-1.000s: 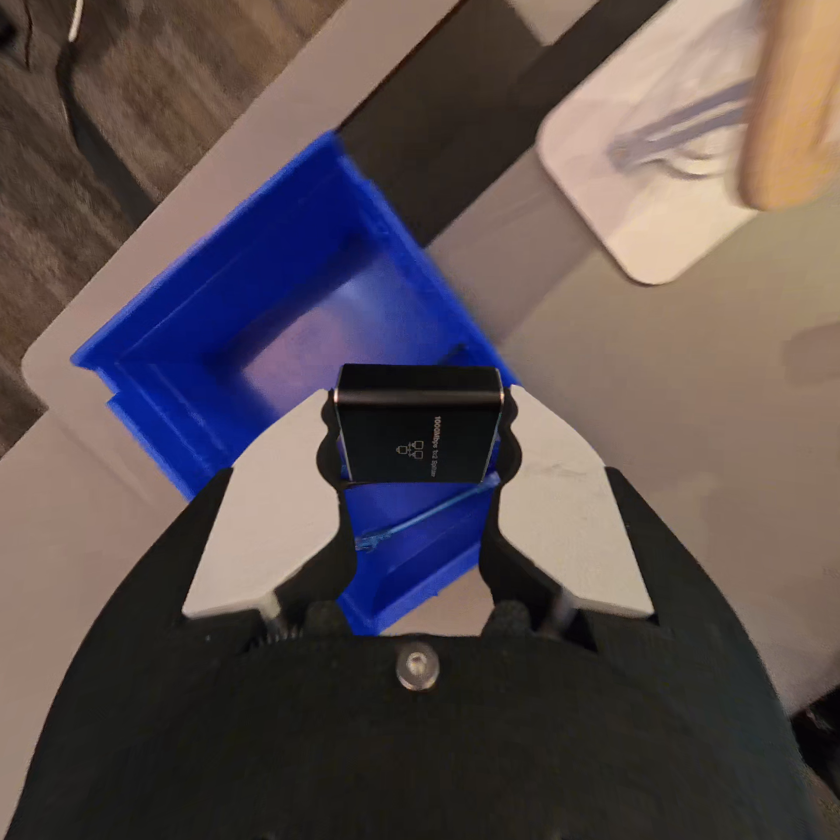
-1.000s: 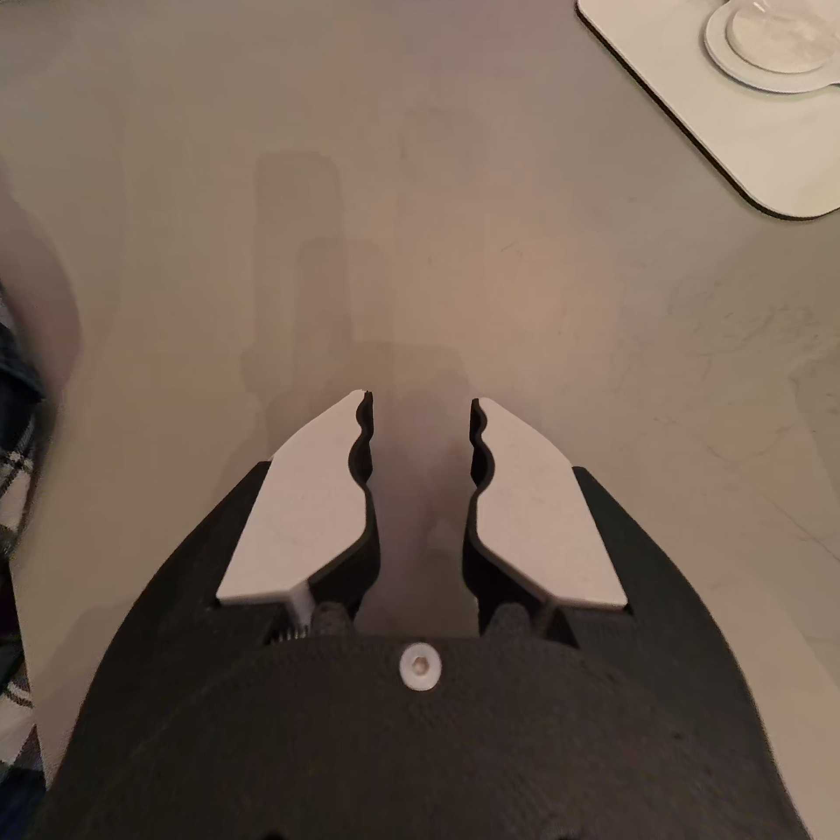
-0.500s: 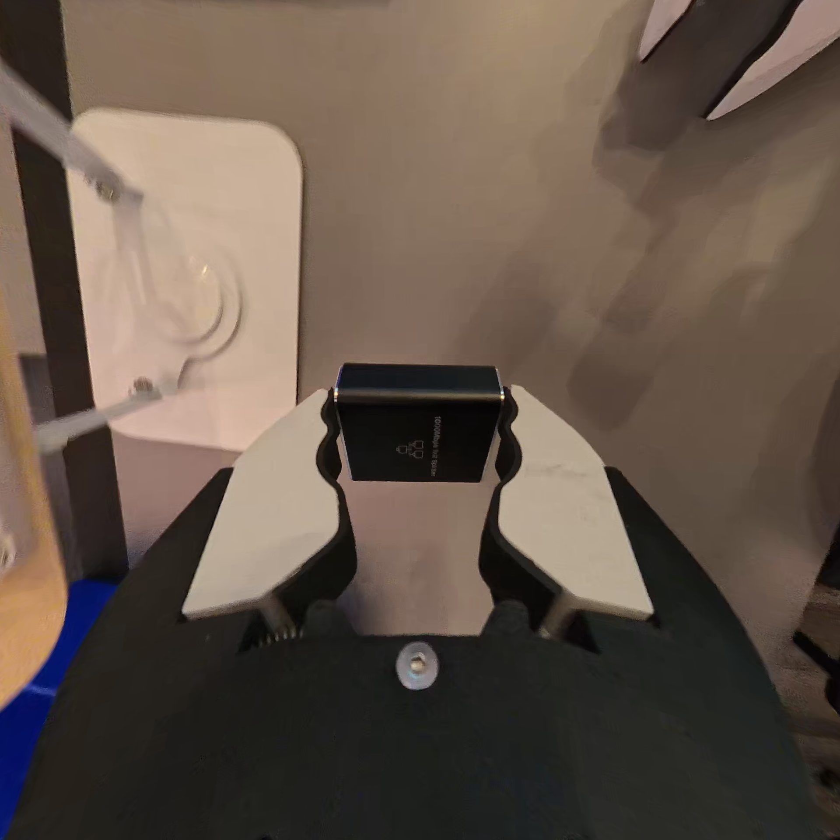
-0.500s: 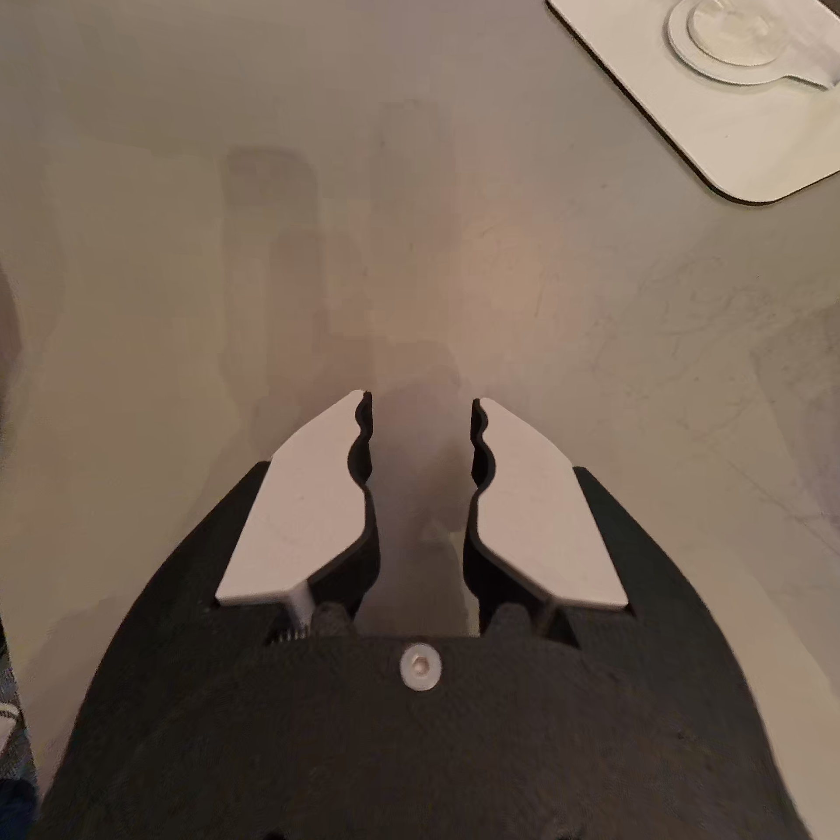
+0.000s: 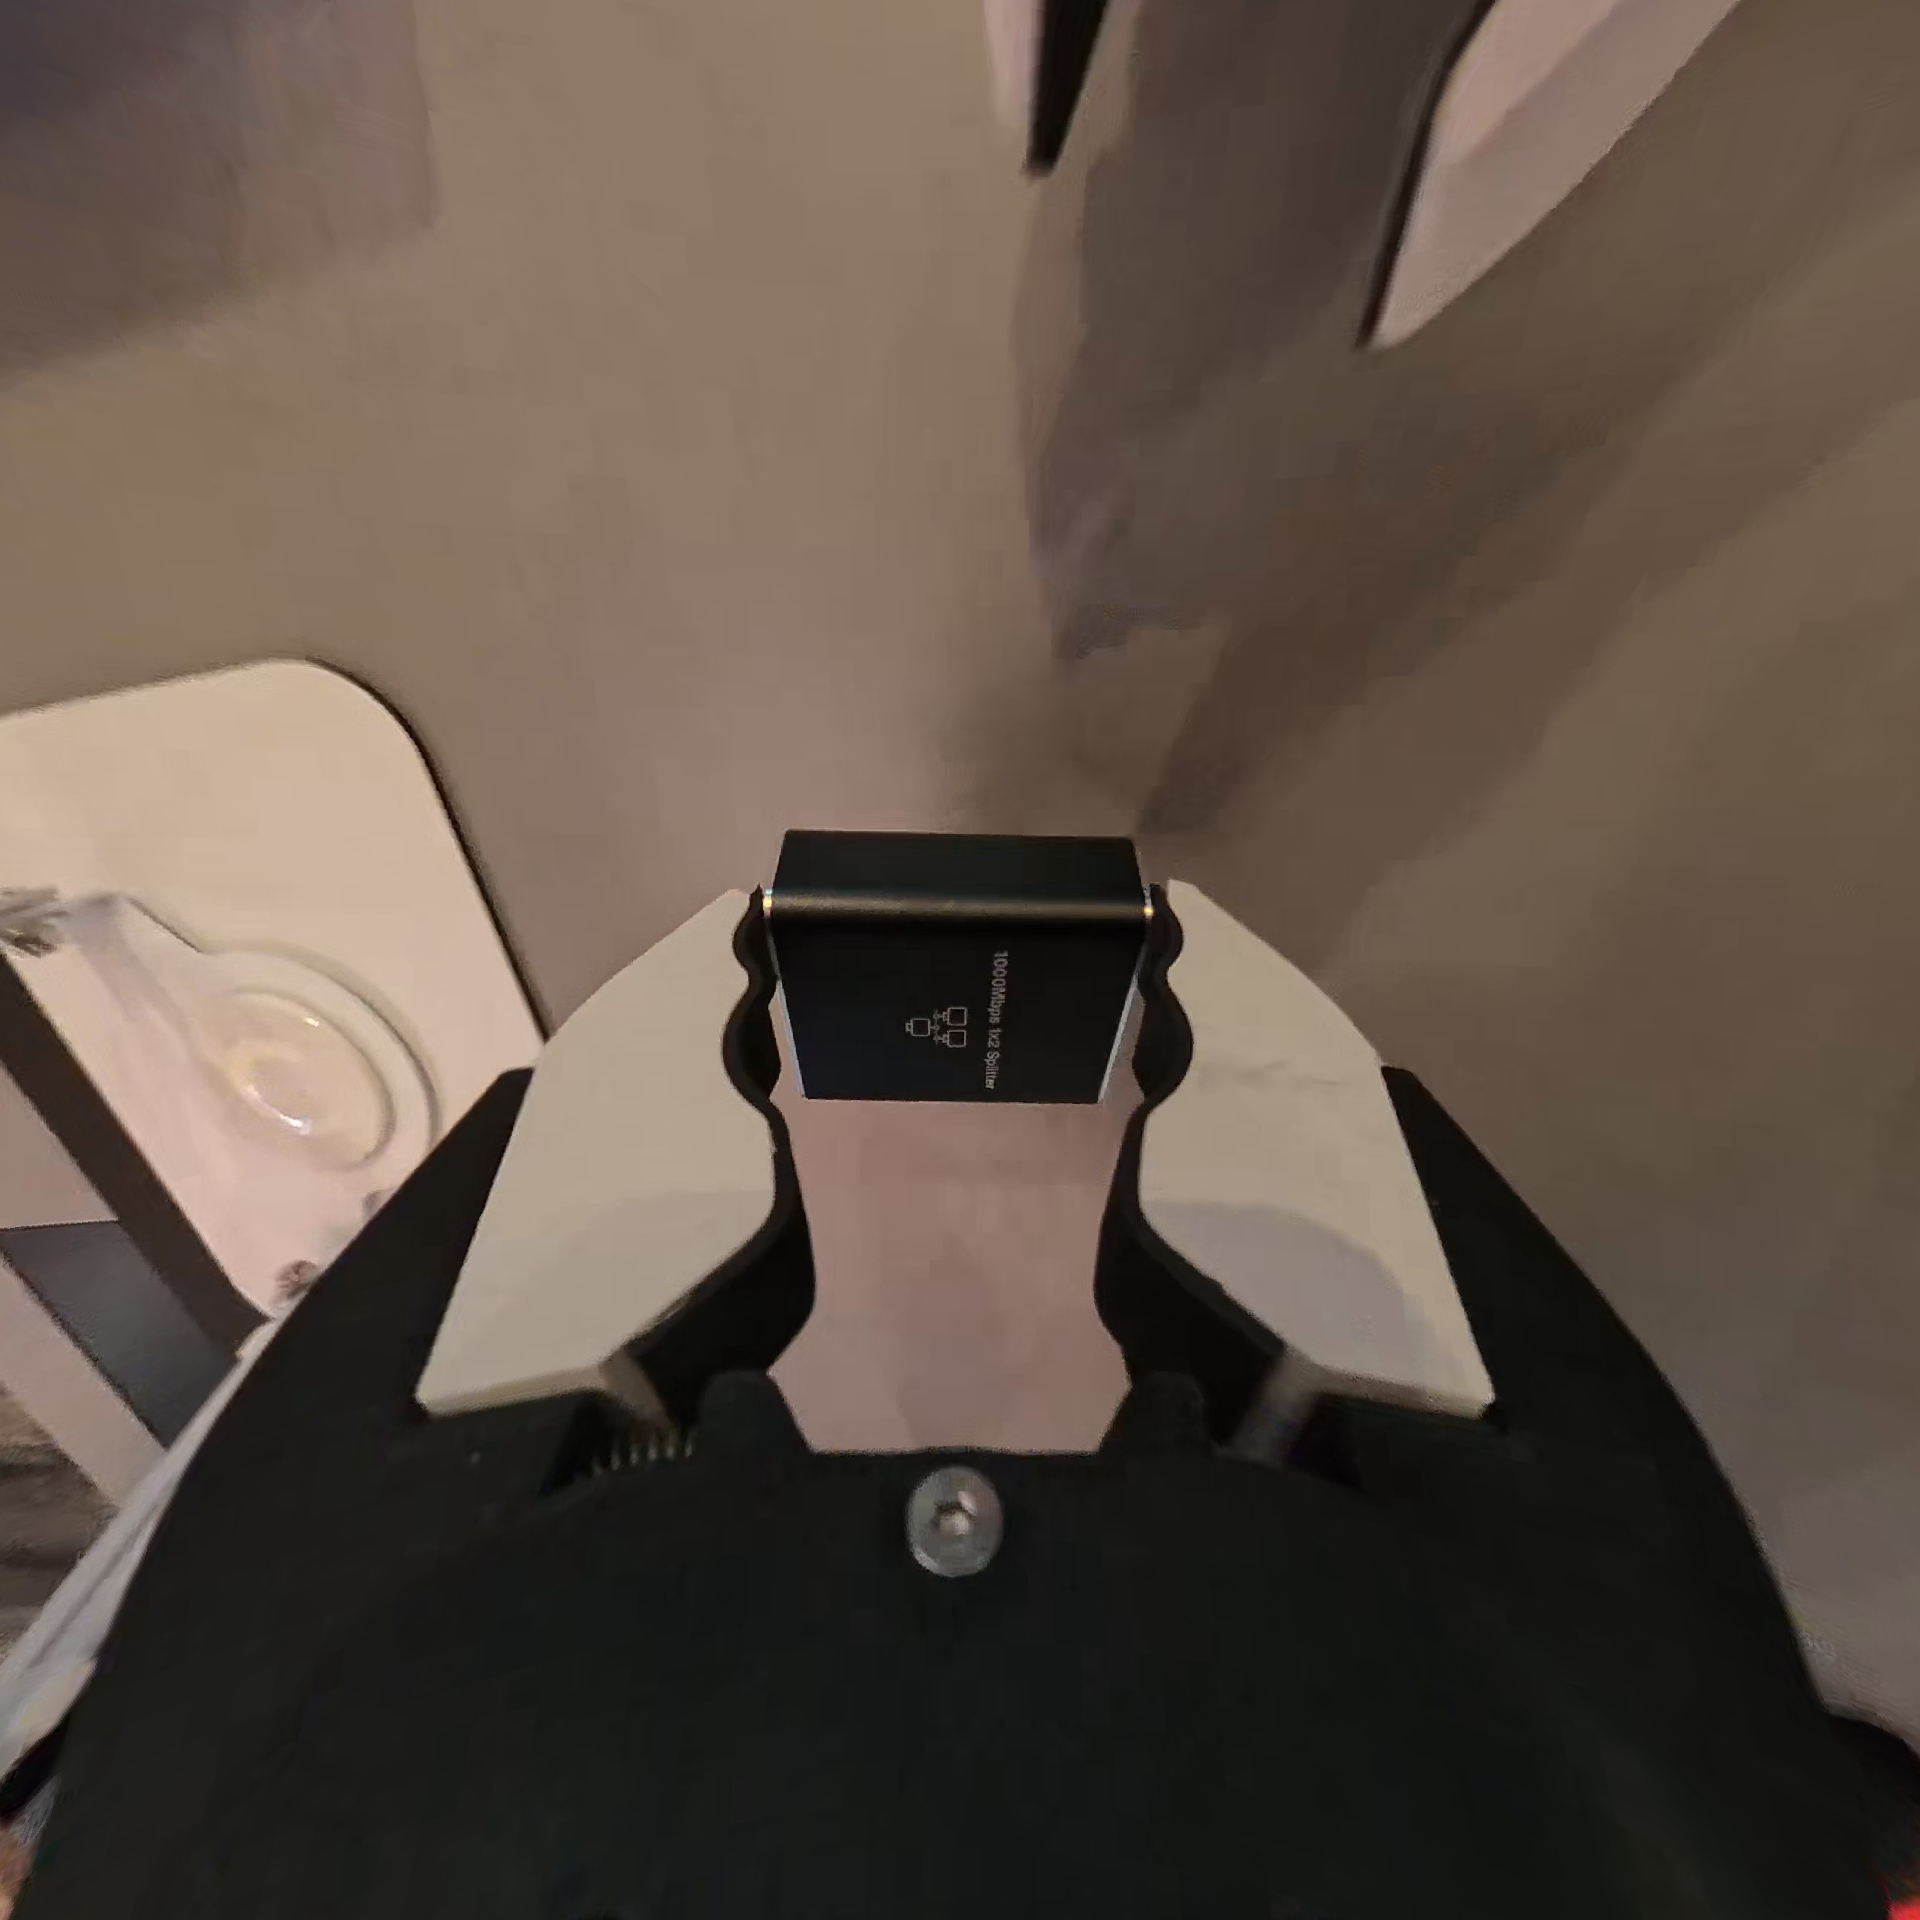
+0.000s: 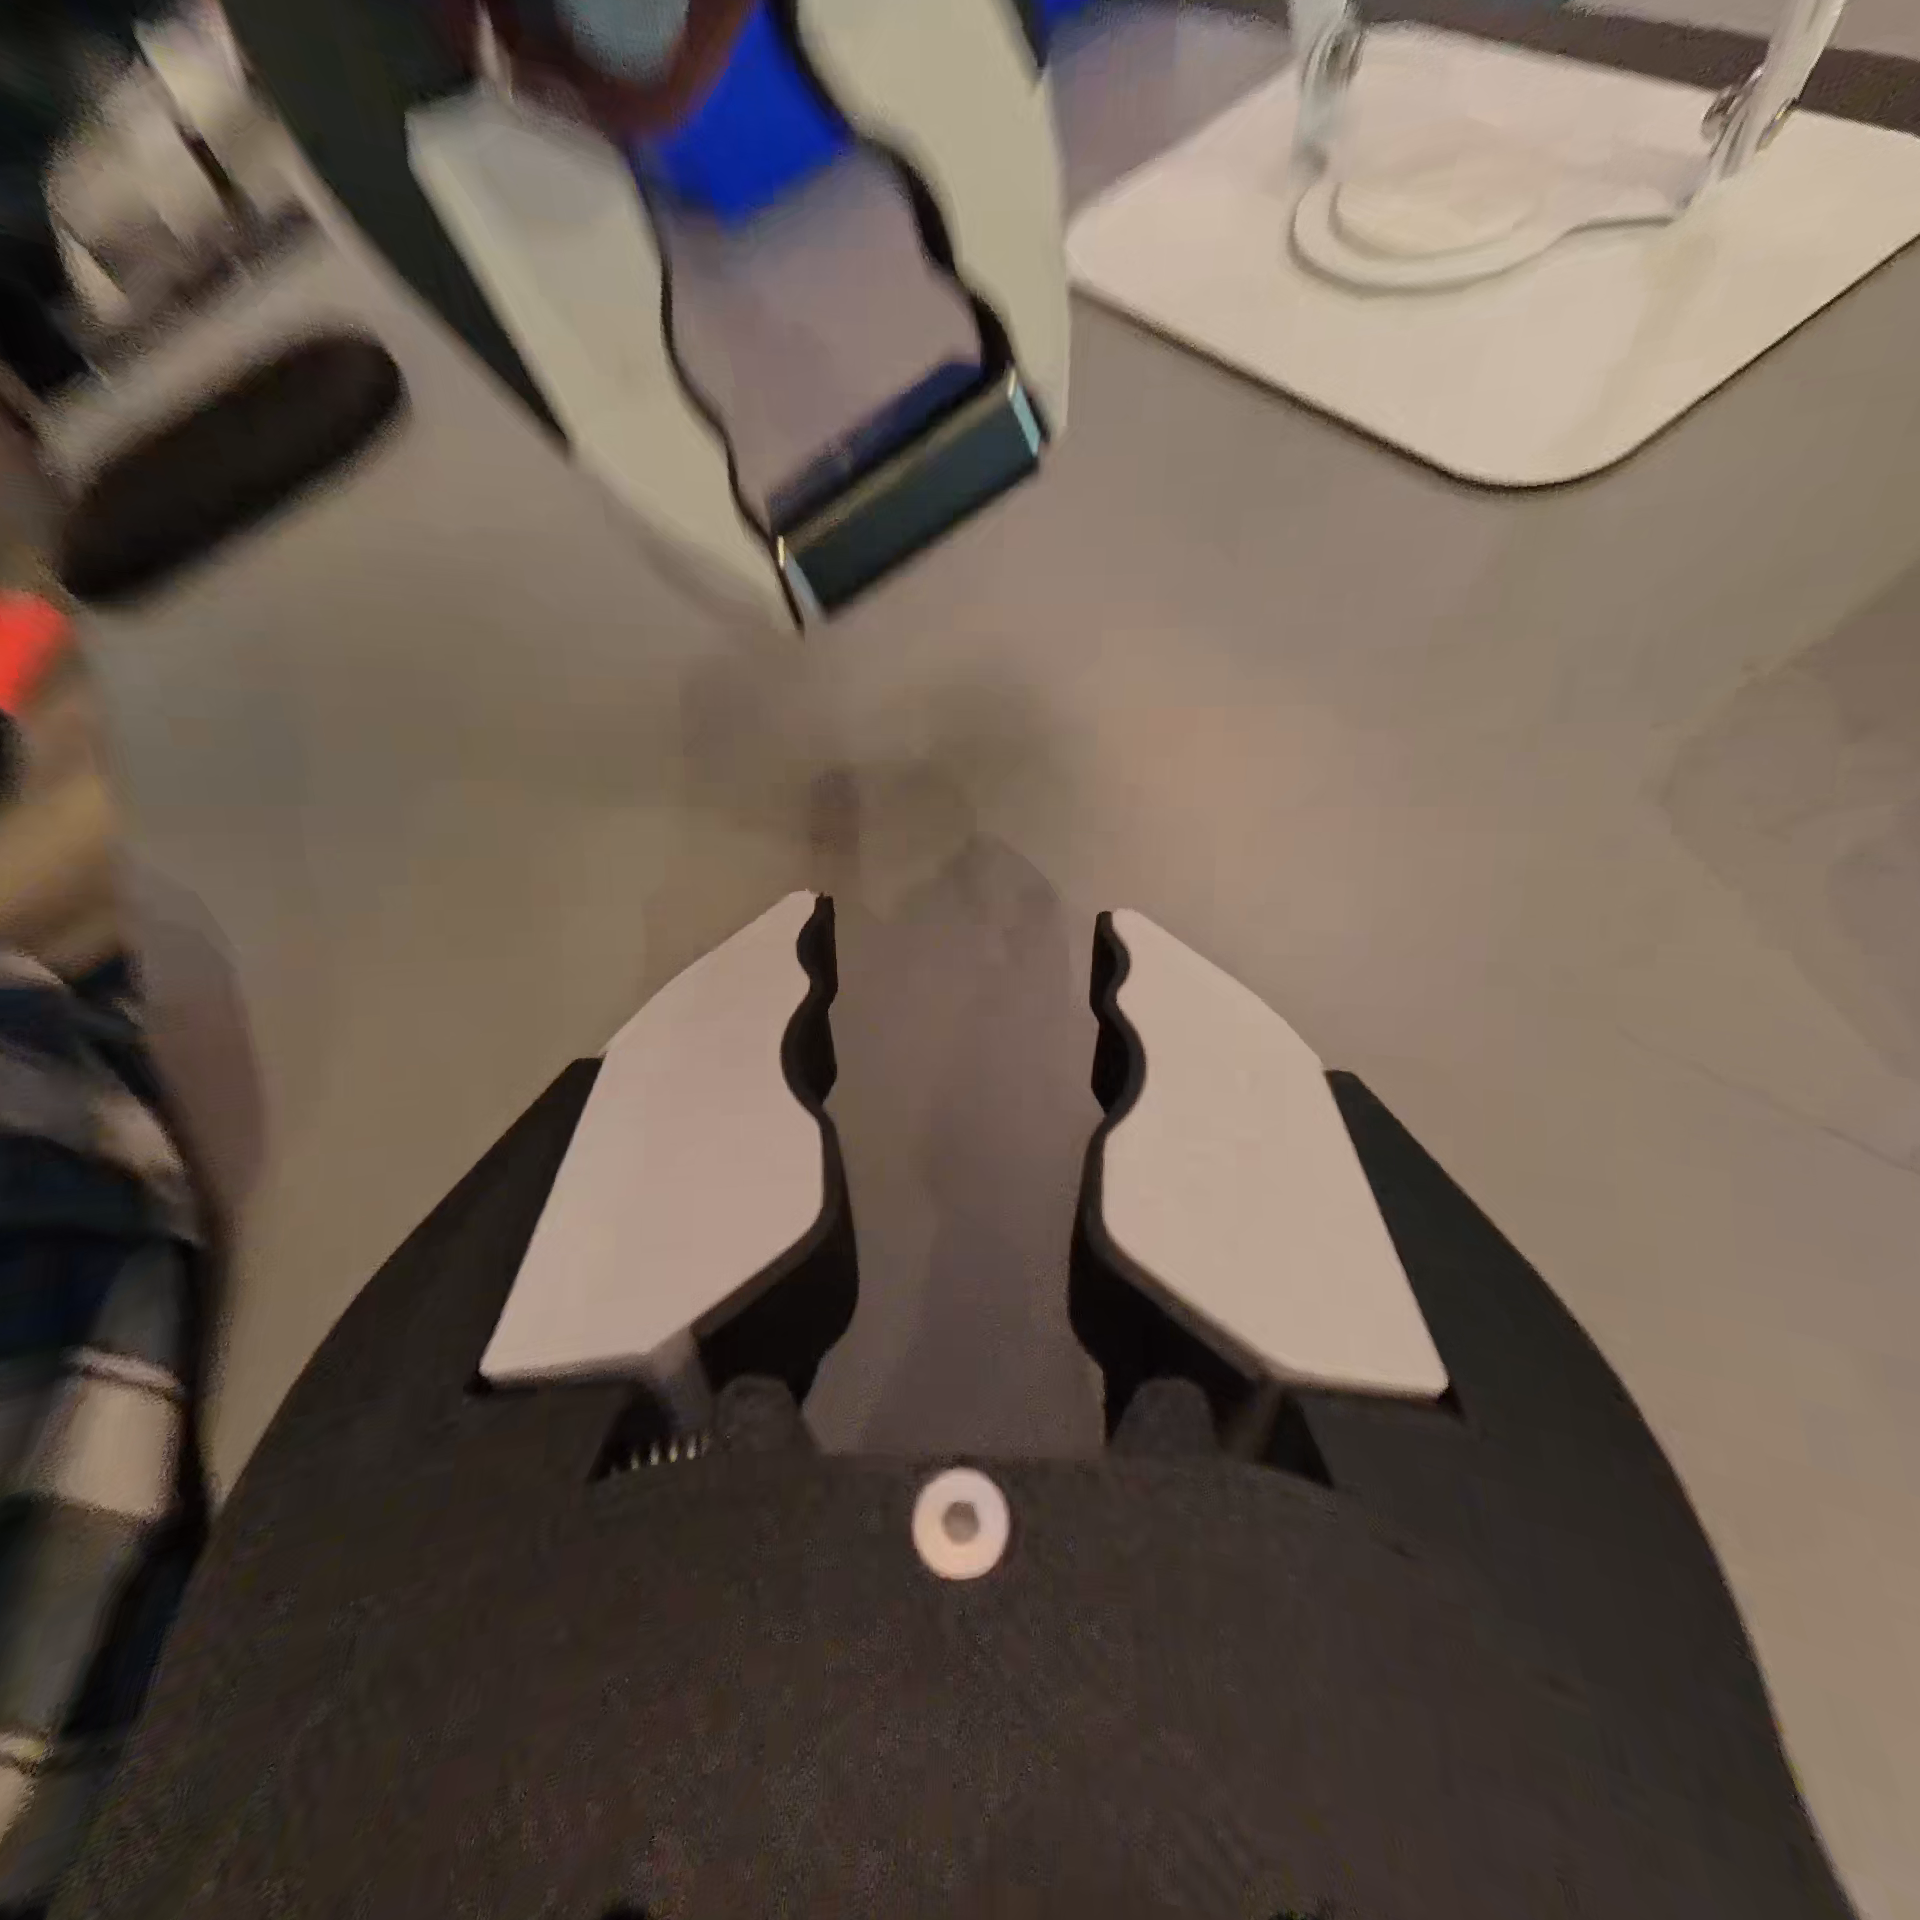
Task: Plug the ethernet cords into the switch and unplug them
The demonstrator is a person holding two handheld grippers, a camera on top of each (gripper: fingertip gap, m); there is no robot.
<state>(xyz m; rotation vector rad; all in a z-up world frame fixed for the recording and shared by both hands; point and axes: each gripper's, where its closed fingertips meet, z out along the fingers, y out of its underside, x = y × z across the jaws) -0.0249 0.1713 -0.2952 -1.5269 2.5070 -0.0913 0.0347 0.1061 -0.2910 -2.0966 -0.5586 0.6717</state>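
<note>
The left gripper (image 5: 956, 914) clamps the black switch (image 5: 951, 1003) between both pads, held above the grey desk (image 5: 727, 468). The right gripper (image 6: 961, 914) faces it, parted with nothing between its fingers. A white pad (image 6: 1558, 312), apparently carrying a clear stand, sits toward the desk's far edge.

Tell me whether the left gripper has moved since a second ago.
Yes. The left gripper, clamped on the black switch, hung over a blue bin then; now the bin is gone from its view, with the white stand base on its left.
</note>
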